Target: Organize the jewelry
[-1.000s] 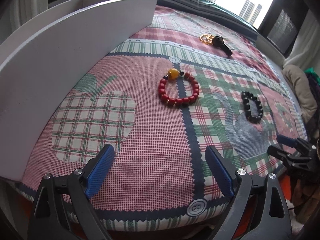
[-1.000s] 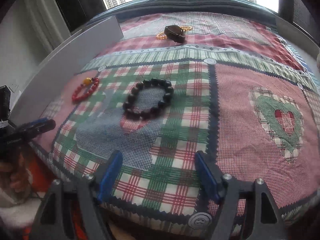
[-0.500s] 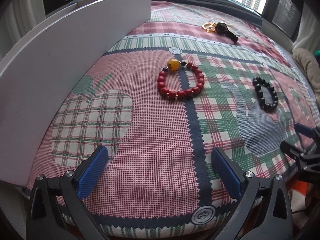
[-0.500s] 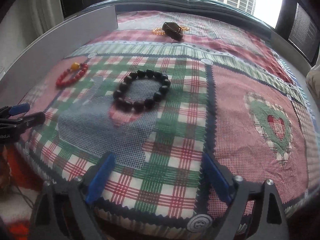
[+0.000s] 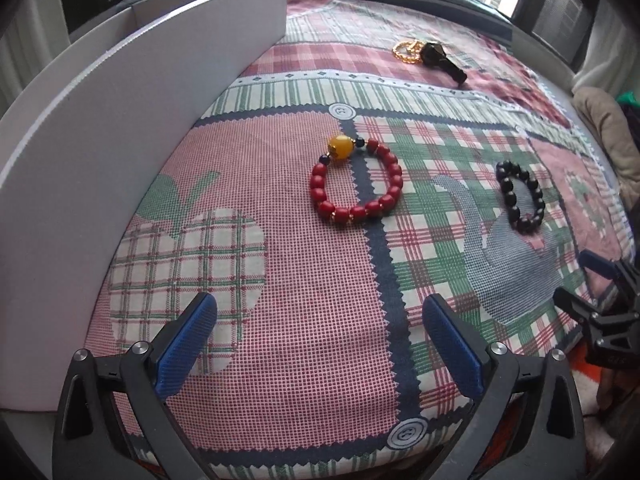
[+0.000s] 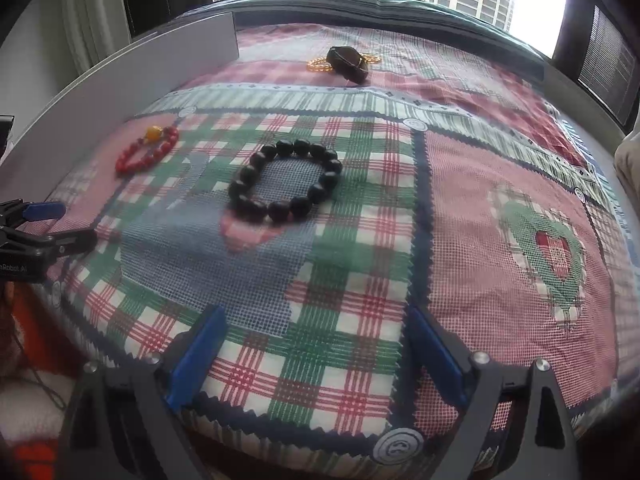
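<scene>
A: What's closest?

B: Both tools sit at the near edge of the patchwork cloth [image 5: 304,344]. The left gripper [image 5: 320,344] is spread wide and holds nothing; the right gripper [image 6: 316,350] is the same.

A: And the jewelry?

B: The red bracelet [image 5: 356,182] lies flat ahead of the left gripper, beside the white board [image 5: 120,128]. The black bracelet [image 6: 285,180] lies ahead of the right one. Far back, a gold bracelet [image 5: 406,51] touches a dark pendant [image 5: 440,58].

A: How will they handle?

B: Probably light, hard beads on a cord, so the loop will go limp and the beads may roll. I'd pinch across one side of the ring, on the beads rather than the gap.
</scene>
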Available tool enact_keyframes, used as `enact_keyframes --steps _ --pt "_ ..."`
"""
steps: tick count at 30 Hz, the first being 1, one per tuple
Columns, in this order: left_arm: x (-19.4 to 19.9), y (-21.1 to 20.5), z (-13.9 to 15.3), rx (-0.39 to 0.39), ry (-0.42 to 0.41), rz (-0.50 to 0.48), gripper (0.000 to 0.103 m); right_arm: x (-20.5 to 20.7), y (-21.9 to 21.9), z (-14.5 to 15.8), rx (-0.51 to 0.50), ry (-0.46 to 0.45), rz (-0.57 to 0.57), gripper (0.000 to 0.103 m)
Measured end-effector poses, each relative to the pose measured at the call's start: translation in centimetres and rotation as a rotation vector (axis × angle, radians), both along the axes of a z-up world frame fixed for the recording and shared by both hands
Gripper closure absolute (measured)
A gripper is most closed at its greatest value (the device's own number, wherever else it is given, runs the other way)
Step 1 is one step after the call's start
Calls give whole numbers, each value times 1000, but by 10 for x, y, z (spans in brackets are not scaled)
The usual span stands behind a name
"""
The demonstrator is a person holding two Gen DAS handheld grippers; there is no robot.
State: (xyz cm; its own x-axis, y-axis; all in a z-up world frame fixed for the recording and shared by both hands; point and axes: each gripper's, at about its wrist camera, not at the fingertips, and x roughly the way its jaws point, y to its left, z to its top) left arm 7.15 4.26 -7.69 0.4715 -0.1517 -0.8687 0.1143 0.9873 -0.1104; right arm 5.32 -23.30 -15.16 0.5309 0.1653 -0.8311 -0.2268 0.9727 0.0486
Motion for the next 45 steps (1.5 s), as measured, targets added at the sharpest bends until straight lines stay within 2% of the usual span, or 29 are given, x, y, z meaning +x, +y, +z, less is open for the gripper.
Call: enact_keyframes --steps 2,4,5,8,9,10,12,14,15,16,17,18,19,21,23,25,27,31,32,33,34,36,38,45 --pt "13 6 23 -27 -54 -19 1 -2 -6 3 29 -11 -34 9" --pt "33 3 37 20 -97 -59 1 -2 -11 6 43 -19 -49 9" --pt "46 -2 36 67 -101 -81 1 -2 -12 7 56 -19 -46 9" --pt "79 -16 22 193 -113 -145 2 -1 -16 9 104 -17 -61 9" --pt "85 -21 15 223 -111 -176 5 -1 -18 9 122 -16 -64 9" --pt "89 -25 8 236 -99 -205 9 -1 -20 10 142 -14 -66 9" --pt "93 -33 -6 244 -62 -270 10 -4 -24 13 176 -18 -70 9" --pt "92 -39 -17 276 -66 -315 12 -6 -30 16 192 -27 -86 9" --pt "89 -40 -17 266 -94 -324 16 -6 -34 18 198 -31 -96 9" --pt "89 -39 -16 243 -97 -327 34 -6 -37 20 208 -35 -107 9" --pt "89 -36 -15 179 -76 -336 47 -6 -40 22 220 -39 -115 9" --pt "90 -34 -14 119 -49 -329 85 -4 -44 25 234 -44 -120 9" --pt "90 -32 -13 102 -38 -313 87 -2 -46 27 241 -48 -124 9" --pt "84 -32 -12 105 -42 -279 87 5 -47 32 237 -47 -123 9" --pt "77 -26 -10 35 -32 -233 87 17 -45 35 230 -37 -103 9" --pt "69 -17 -6 -36 -25 -178 87 30 -37 35 220 -24 -73 17" --pt "58 -10 1 -69 -38 -135 87 44 -26 29 223 7 -45 44" --pt "40 1 18 -102 -84 -86 87 72 -4 9 199 47 -75 54" --pt "36 6 23 -114 -93 -75 87 77 3 7 152 19 -79 62" --pt "32 11 29 -126 -97 -66 87 80 8 7 91 -5 -85 87" --pt "28 15 34 -136 -101 -56 87 83 10 7 72 -1 -91 90" --pt "22 23 47 -158 -112 -42 87 84 7 13 129 18 -81 91" --pt "16 33 62 -178 -127 -29 87 82 5 28 129 -4 -57 91" --pt "-1 80 134 -290 -218 58 87 79 26 111 161 -126 83 91"
